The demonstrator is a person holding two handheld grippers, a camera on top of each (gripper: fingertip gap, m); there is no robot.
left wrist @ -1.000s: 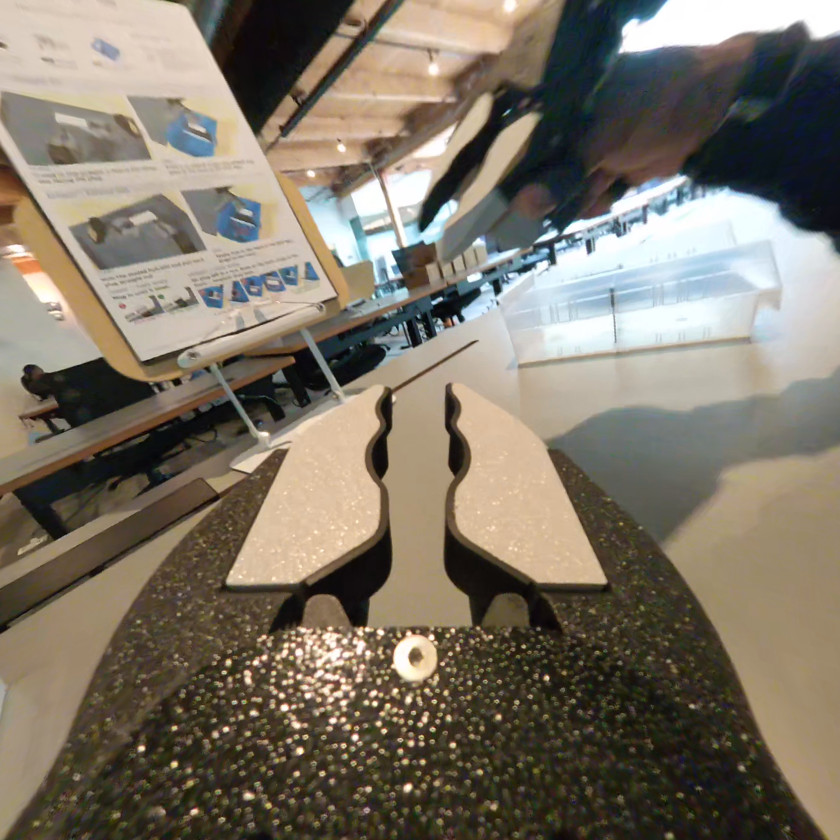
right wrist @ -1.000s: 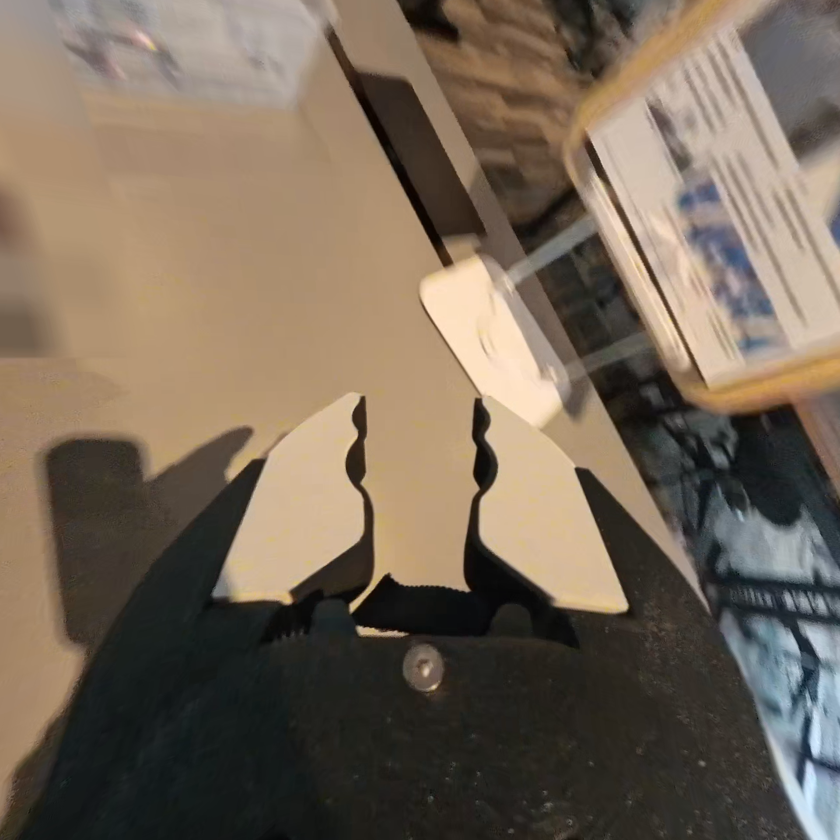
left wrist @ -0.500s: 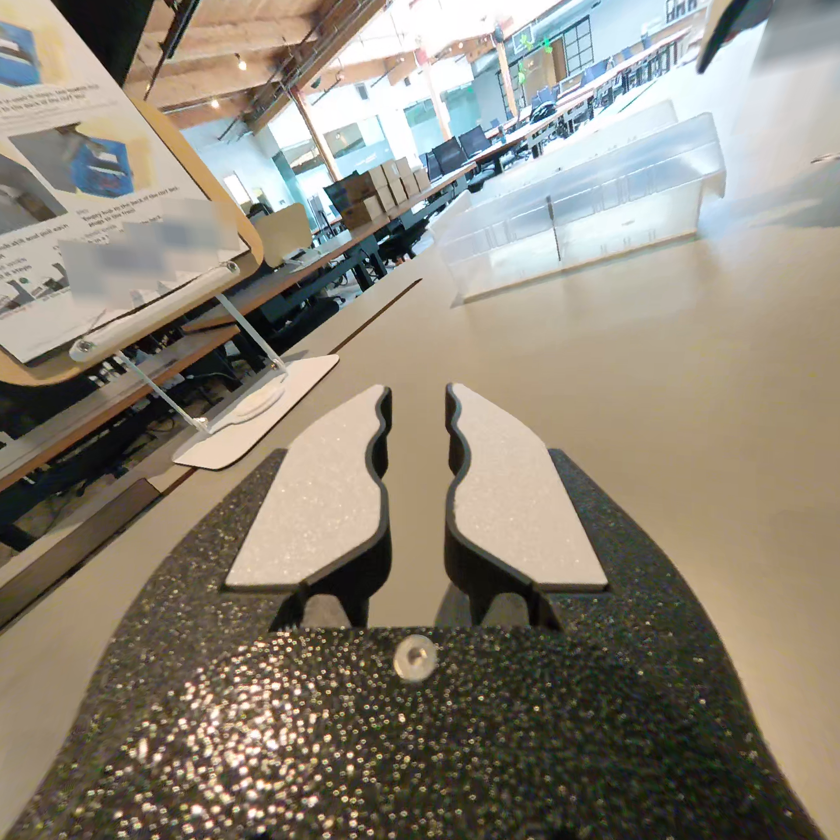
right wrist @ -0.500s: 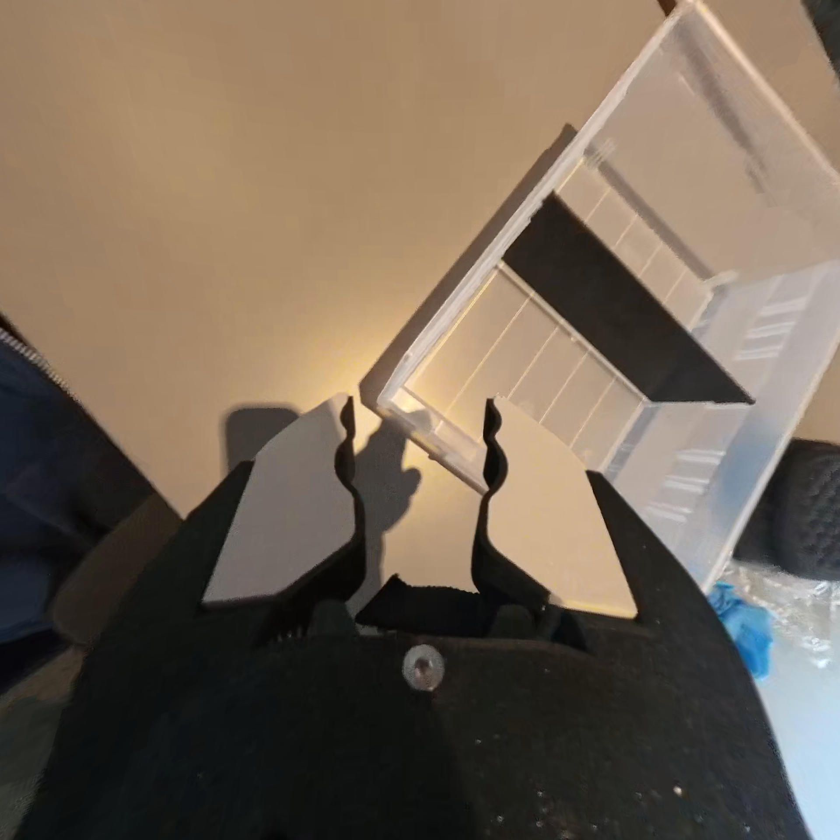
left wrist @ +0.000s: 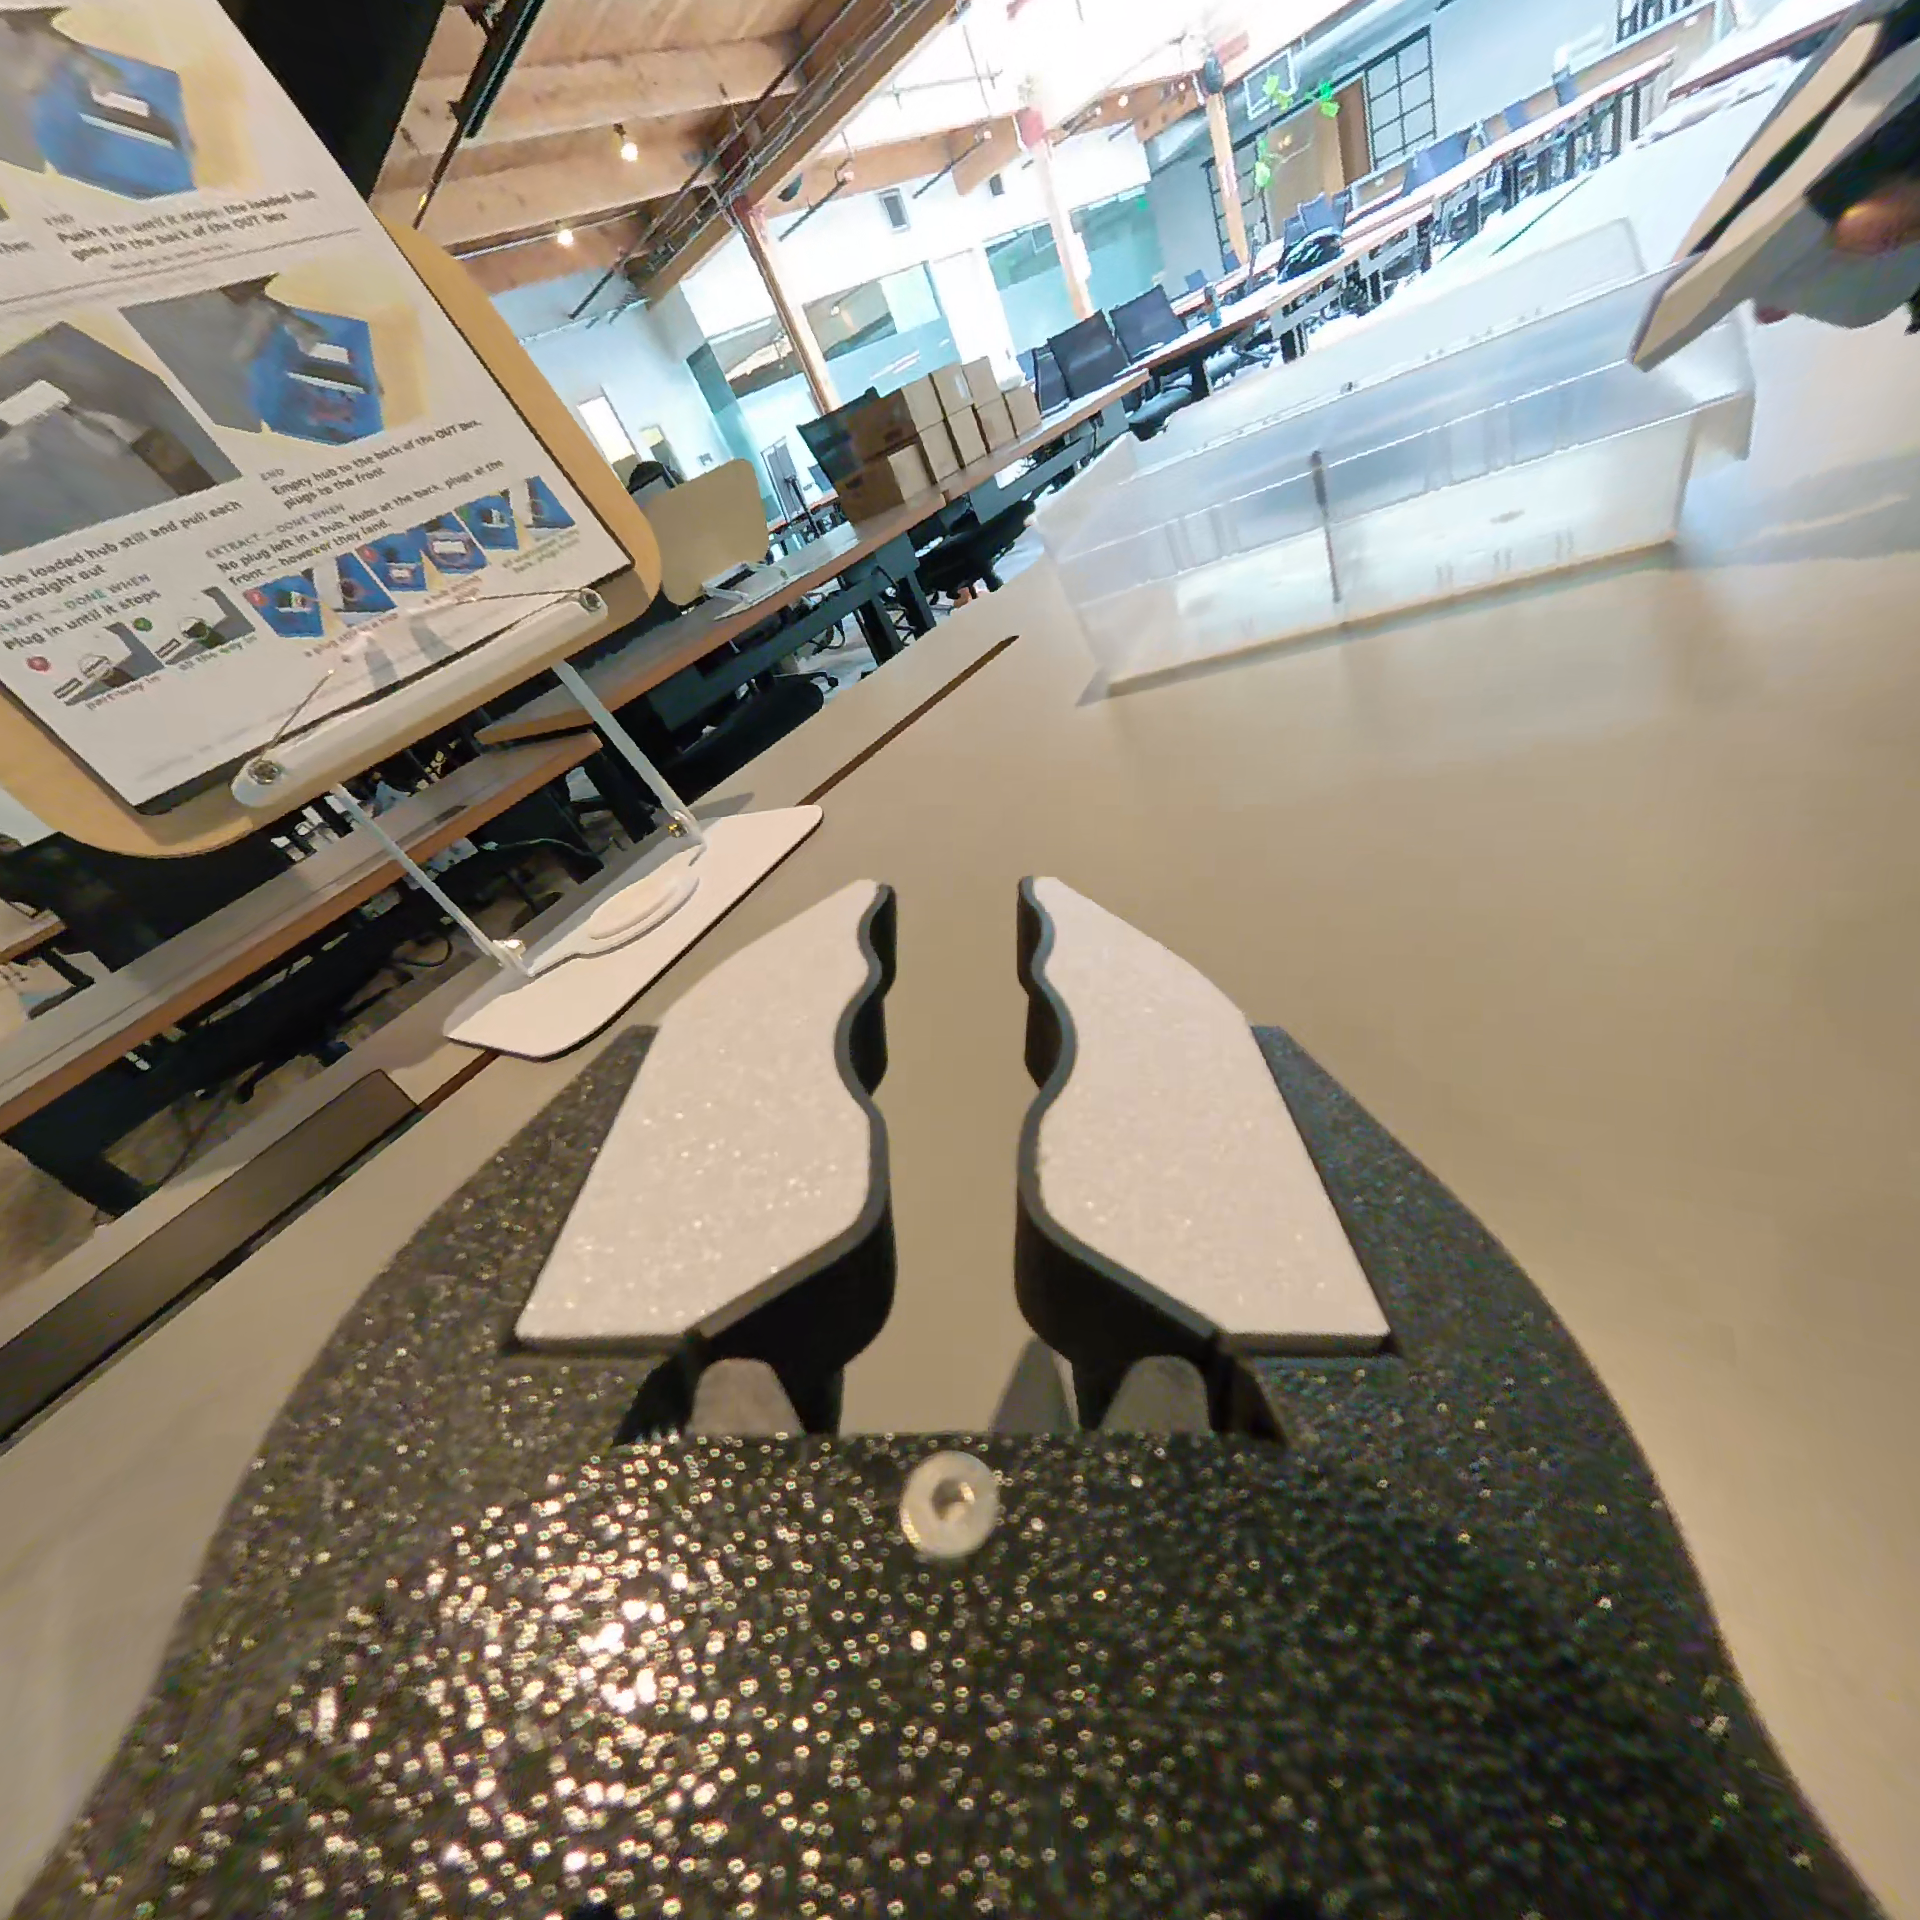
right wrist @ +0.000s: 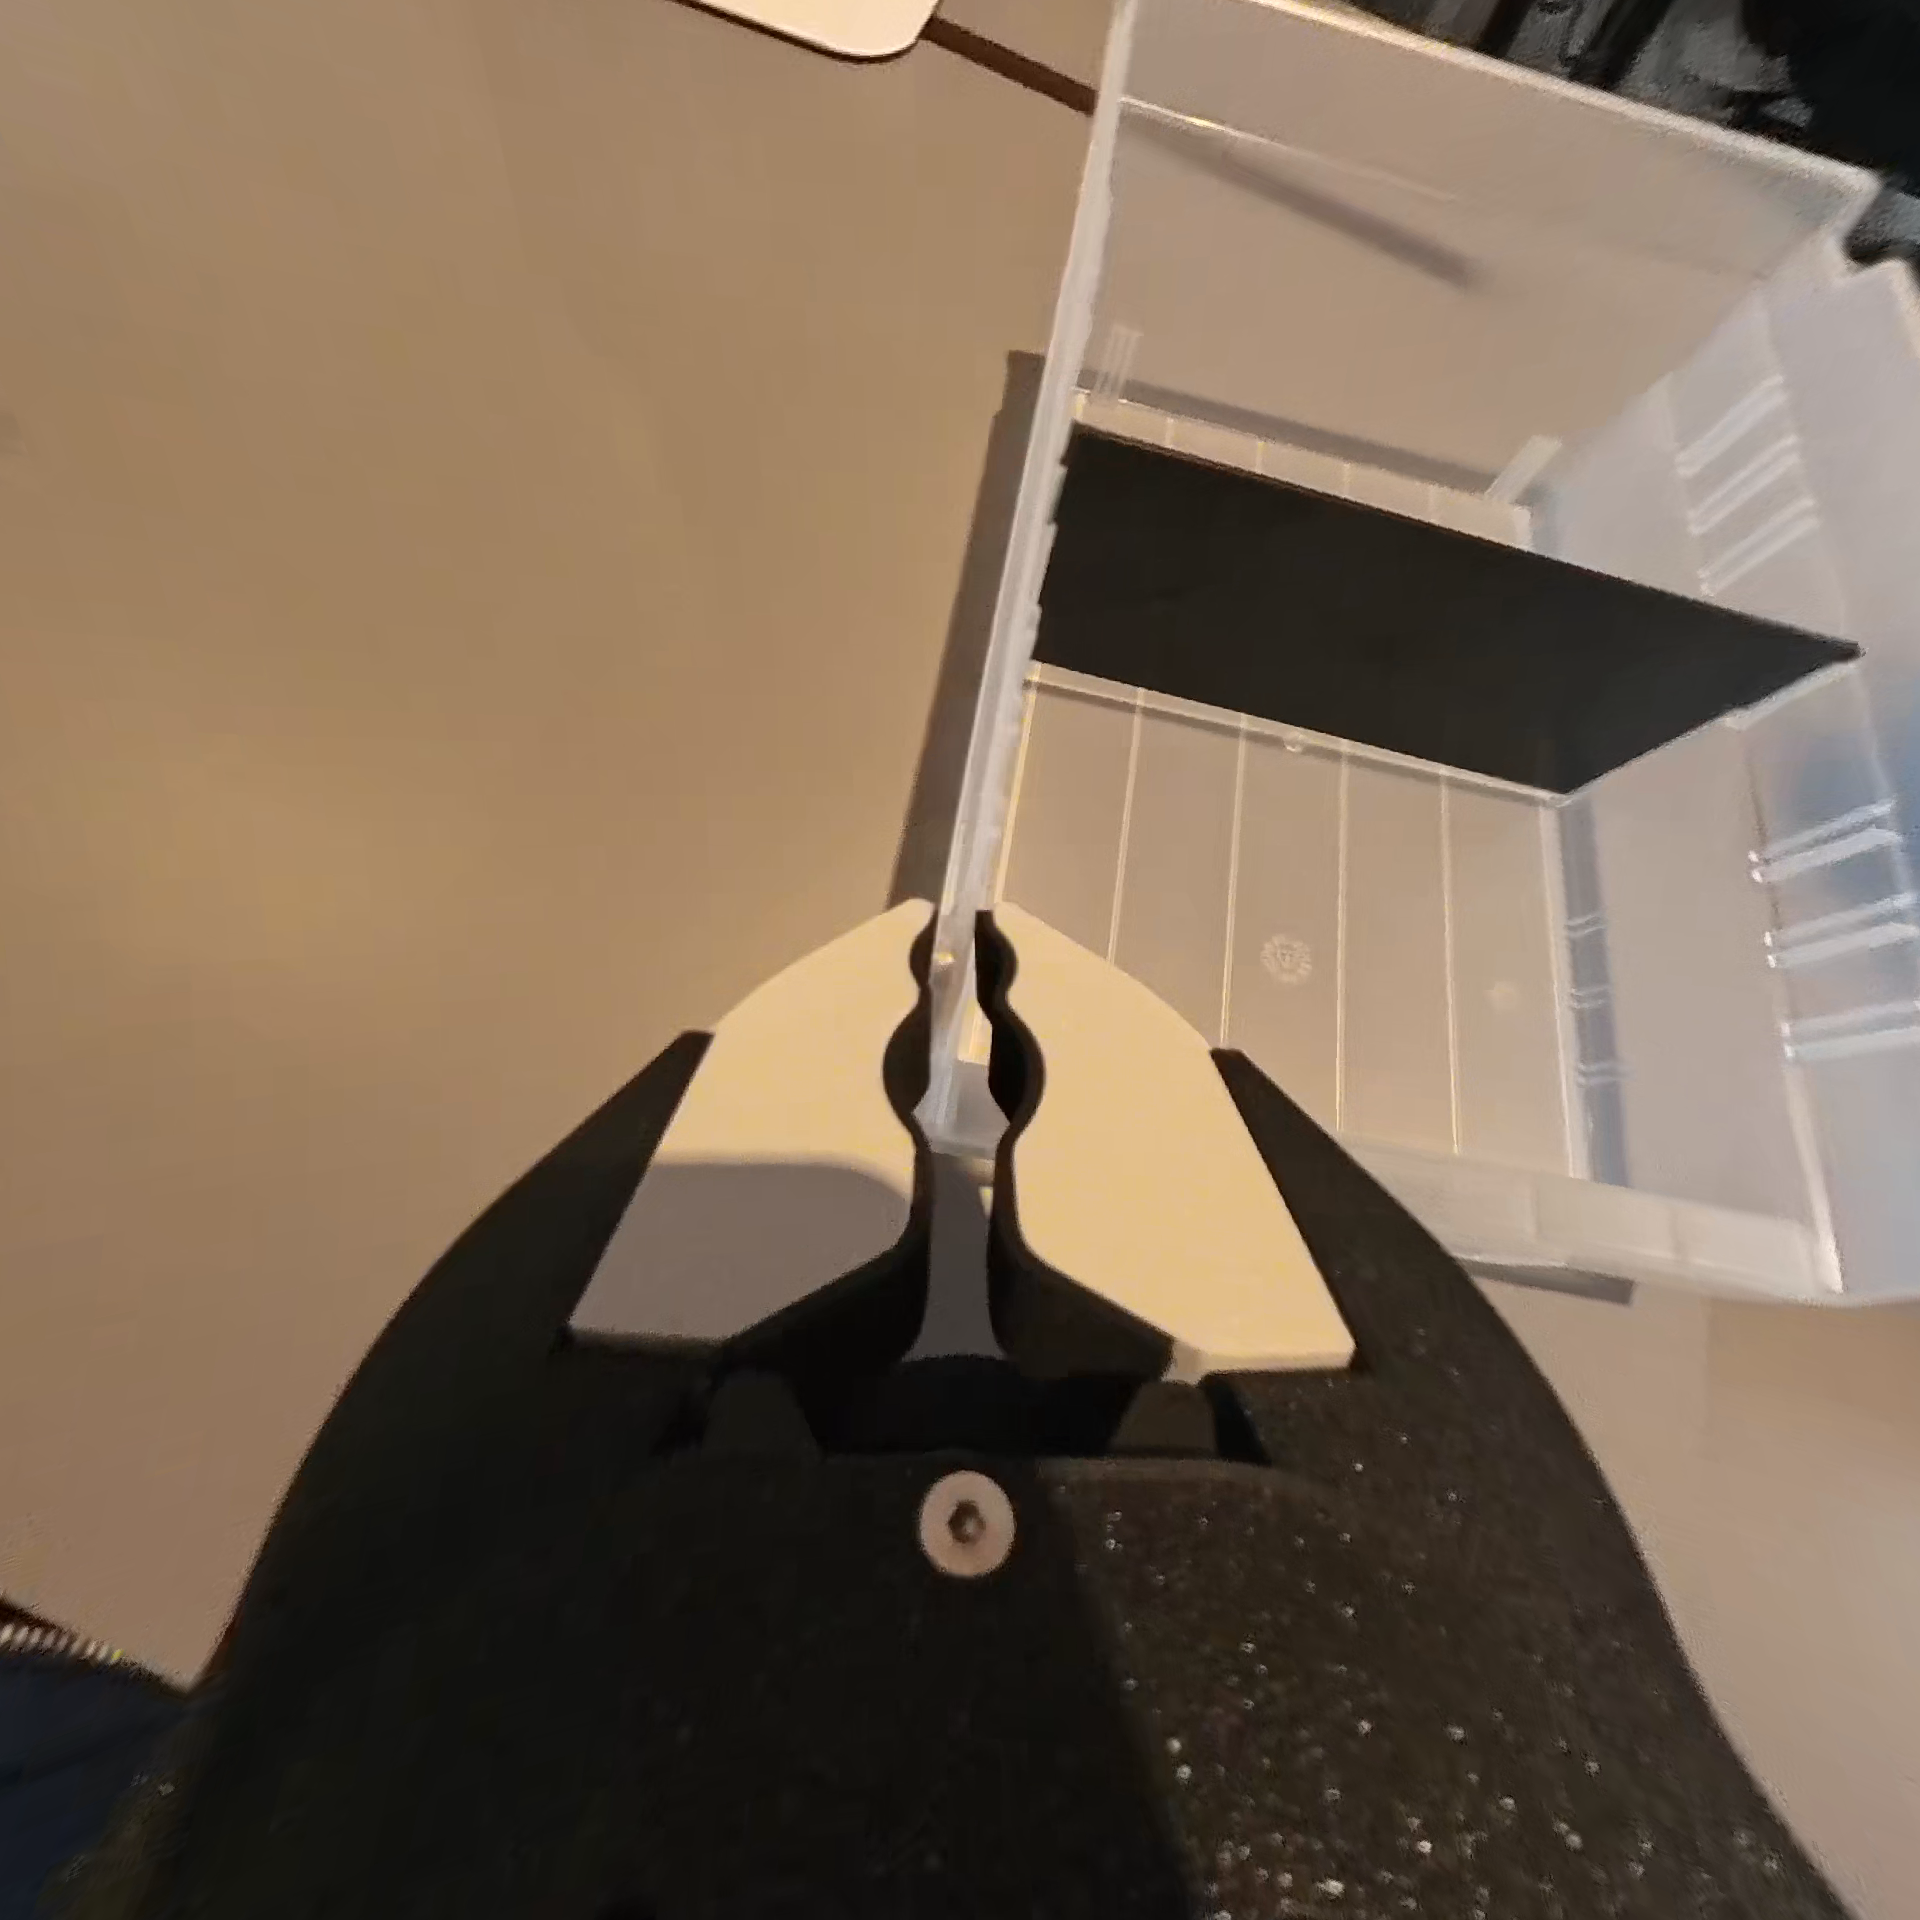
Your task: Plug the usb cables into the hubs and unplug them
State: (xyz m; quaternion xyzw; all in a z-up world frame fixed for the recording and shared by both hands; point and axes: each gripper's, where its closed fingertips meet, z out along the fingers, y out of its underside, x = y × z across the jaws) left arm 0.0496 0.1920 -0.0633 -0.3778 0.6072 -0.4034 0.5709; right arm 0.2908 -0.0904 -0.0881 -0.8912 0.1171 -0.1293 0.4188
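At near corner of clear plastic divided bin (right wrist: pixel 1351 935), my right gripper (right wrist: pixel 961 925) pinches bin wall; left gripper (left wrist: pixel 951 914) narrow, empty, well apart. No cables or hubs visible; plugging not begun.

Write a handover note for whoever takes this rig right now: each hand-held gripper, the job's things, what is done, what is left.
Right hand-held gripper: closed on the near corner wall of the clear plastic bin.
Left hand-held gripper: open, empty, low over the beige table, aimed past the instruction board.
Bin: a black divider splits it; the visible compartments look empty.
No USB cables or hubs in view.
Done: nothing visible.
Left: all plugging and unplugging.
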